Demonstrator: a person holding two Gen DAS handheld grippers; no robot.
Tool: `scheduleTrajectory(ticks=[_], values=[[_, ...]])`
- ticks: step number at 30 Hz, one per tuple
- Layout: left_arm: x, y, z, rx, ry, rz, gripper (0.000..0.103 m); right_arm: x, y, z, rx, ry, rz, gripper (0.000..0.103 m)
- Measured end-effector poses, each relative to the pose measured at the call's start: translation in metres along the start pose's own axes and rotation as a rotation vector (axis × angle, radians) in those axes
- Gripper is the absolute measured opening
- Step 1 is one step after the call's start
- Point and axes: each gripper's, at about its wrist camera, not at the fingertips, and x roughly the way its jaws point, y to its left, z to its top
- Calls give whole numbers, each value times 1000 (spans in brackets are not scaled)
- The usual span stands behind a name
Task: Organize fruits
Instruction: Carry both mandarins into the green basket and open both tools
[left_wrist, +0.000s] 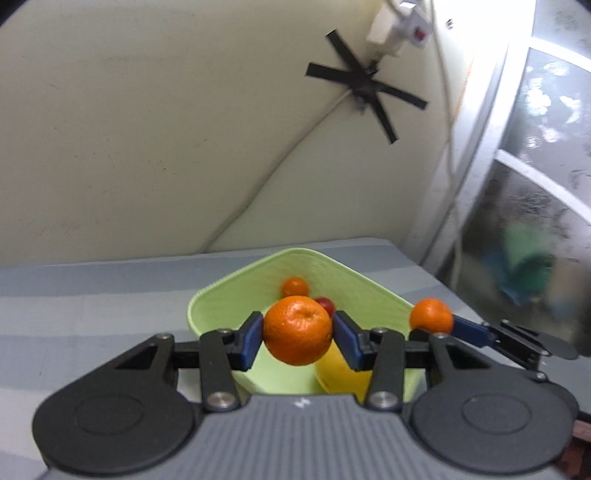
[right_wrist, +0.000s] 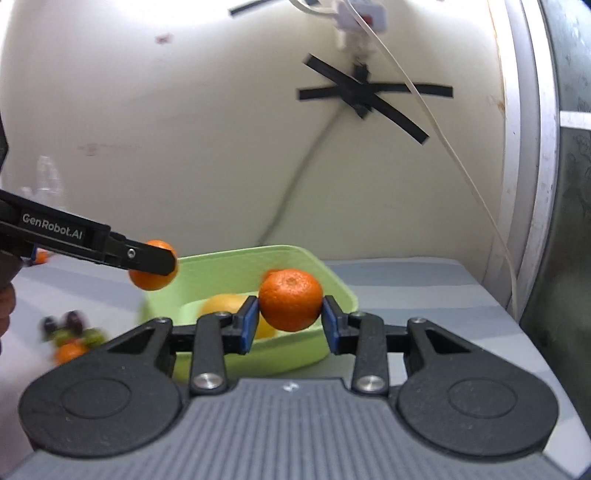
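My left gripper (left_wrist: 298, 338) is shut on a mandarin (left_wrist: 297, 329) and holds it above the near side of a light green bin (left_wrist: 229, 291). My right gripper (right_wrist: 289, 320) is shut on a second mandarin (right_wrist: 290, 300), above the bin (right_wrist: 332, 275). Each gripper shows in the other view: the right one with its mandarin (left_wrist: 431, 316) at the bin's right, the left one with its mandarin (right_wrist: 153, 271) at the bin's left. In the bin lie a small mandarin (left_wrist: 294, 286), a red fruit (left_wrist: 327, 304) and a yellow fruit (right_wrist: 221, 304).
The bin stands on a grey striped cloth (left_wrist: 92, 302) against a cream wall. Loose fruit, dark grapes (right_wrist: 70, 321) and a small mandarin (right_wrist: 68, 352), lies on the cloth left of the bin. A window frame (left_wrist: 480, 184) rises at the right.
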Motion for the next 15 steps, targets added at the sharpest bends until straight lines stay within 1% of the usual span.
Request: scheduleTrajectory(ticks=[2,6,7,8,9,10,12,15], values=[[10,1,-1,3,12,13,42,14,-4,1,8,6,-23,40],[27,0,-10,19,39,57,43,24,-3,-3,9,1,-24,41],[29,-1,-11,20,37,63,43,25,-2,-5,4,0,-23,41],[29,-1,-12,17,33,65,45,25,1,-7,-3,1,-24,41],[28,-1,-13,11,26,64,48,25,2,-8,-13,-6,-28,42],[26,0,-14,3,18,64,49,24,3,-8,-15,-15,-44,43],[16,-2,-14,-10,1,54,48,21,3,-5,-12,-35,-48,43],[-14,-5,-12,-15,-57,29,48,7,2,-1,19,-63,-48,43]])
